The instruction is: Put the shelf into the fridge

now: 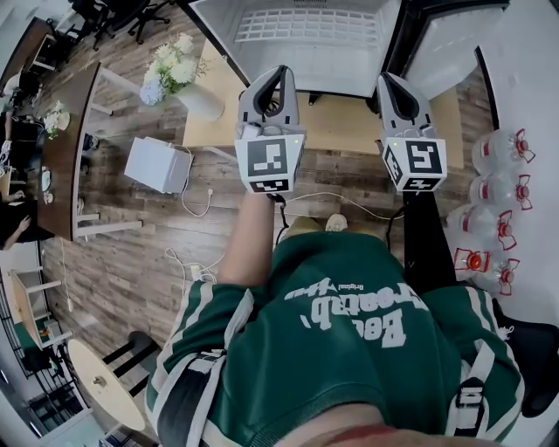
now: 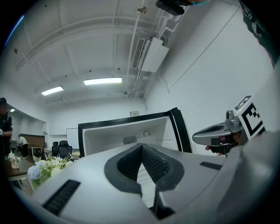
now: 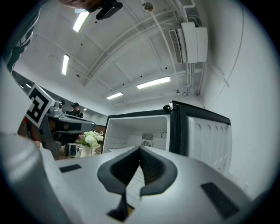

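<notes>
The fridge (image 1: 301, 65) stands open ahead of me with a white inside, and its door (image 1: 441, 52) is swung out to the right. A white wire shelf (image 1: 306, 24) shows at the top of the opening in the head view. I cannot tell whether it rests on its rails. My left gripper (image 1: 281, 72) is held up in front of the fridge, shut, with nothing between its pads. My right gripper (image 1: 389, 80) hovers beside it, also shut and empty. Each gripper view looks over closed jaws at the fridge (image 2: 131, 133) (image 3: 140, 131).
A light wooden table (image 1: 336, 122) stands in front of the fridge, with a vase of white flowers (image 1: 179, 72) at its left end. A white box (image 1: 157, 164) and cables (image 1: 203, 202) lie on the wood floor. Large water bottles (image 1: 493, 201) line the right wall.
</notes>
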Demonstrator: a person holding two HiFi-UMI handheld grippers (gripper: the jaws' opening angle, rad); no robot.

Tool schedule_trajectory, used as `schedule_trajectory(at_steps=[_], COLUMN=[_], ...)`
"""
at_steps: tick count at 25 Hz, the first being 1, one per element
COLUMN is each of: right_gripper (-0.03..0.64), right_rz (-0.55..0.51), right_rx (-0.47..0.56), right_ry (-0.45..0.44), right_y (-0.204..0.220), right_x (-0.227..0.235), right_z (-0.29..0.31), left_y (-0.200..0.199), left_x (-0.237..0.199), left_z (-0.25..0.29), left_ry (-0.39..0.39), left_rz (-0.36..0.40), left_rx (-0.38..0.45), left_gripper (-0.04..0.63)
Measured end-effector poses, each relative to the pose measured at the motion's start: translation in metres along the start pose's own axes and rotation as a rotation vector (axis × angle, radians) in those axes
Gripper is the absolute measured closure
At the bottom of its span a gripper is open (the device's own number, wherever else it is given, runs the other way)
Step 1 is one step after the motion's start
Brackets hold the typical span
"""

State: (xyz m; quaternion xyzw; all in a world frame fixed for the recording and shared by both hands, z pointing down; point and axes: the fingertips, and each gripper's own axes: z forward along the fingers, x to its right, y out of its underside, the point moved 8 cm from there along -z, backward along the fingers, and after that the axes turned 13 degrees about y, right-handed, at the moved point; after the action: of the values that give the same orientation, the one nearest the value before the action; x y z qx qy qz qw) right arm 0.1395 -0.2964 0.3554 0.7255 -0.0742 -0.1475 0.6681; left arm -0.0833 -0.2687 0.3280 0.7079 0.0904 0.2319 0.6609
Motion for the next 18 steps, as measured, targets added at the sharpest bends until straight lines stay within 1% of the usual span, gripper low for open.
schedule_trajectory(at_steps=[3, 8, 18], right_gripper=[0.612, 0.614, 0.614], right_rz=[-0.002, -0.063, -0.054], right_rx=[0.002, -0.013, -0.014], right_ry=[0.0, -0.004, 0.004], right_y=[-0.0012, -0.0025, -0.0014], right_x=[-0.0014, -0.0073, -0.004], right_z=[-0.0006, -0.0013, -0.0049], left_y=[-0.0005, -0.0022, -0.0016], left_x=[0.0, 0.0015, 0.0062], left_z=[-0.0009, -0.001, 0.0], left_ry=[-0.001, 0.002, 0.013], left_rz=[0.001, 0.003, 0.0], left_rx=[0.001, 0.004, -0.003], left_gripper=[0.594, 0.594, 0.594])
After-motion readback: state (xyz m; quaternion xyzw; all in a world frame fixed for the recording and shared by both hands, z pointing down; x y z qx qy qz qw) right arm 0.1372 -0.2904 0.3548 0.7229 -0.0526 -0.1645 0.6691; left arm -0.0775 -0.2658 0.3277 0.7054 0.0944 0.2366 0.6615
